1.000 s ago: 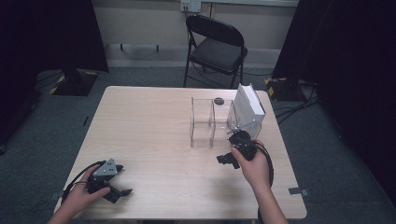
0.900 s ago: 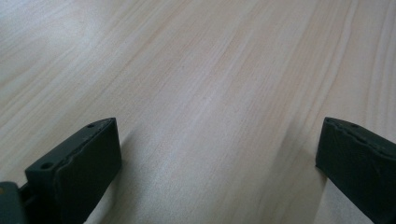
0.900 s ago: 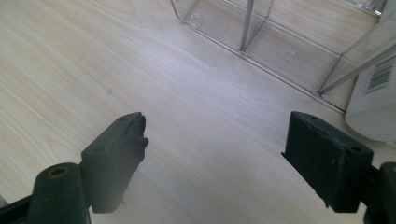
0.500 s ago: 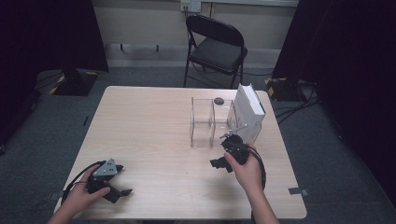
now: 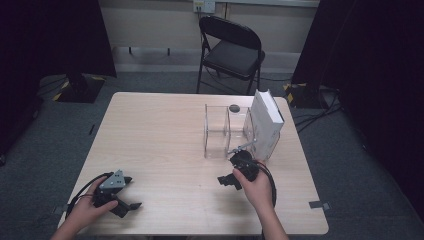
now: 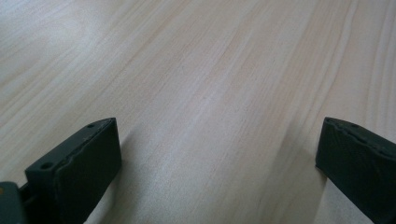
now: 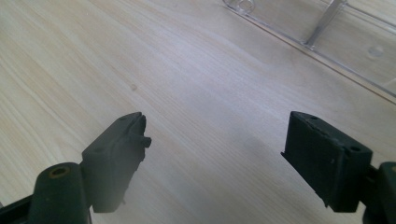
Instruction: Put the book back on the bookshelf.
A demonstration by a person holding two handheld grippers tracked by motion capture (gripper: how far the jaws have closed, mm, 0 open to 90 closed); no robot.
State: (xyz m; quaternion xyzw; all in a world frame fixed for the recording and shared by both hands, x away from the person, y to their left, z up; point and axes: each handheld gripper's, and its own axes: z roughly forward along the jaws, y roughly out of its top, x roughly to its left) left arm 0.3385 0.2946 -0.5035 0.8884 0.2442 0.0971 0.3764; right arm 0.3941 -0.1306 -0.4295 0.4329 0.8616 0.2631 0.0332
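Bench (image 5: pixel 160 130) first: light wood, mostly bare, w/ the work bunched at its far right. There a clear acrylic rack (image 5: pixel 225 131) stands upright, open dividers, and a white box (image 5: pixel 266 125) leans tilted vs. its right end, touching it. A small dark round thing (image 5: pixel 234 107) sits by the rack's far top edge; can't tell what. Right tongs (image 5: pixel 226 181) are just in front of the rack's near side, so rack & box lie fwd and slightly right of them; box's long axis runs up, leaning toward the rack. In the right gripper view the jaws stand wide apart w/ nothing between, rack base (image 7: pixel 327 42) close ahead. Left tongs (image 5: pixel 127 192) sit at the near left corner, well apart from the rack, also spread wide over bare wood. Right hand (image 5: pixel 256 186) is clearly the nearer one, so I'd judge any reach to rack or box falls to it.
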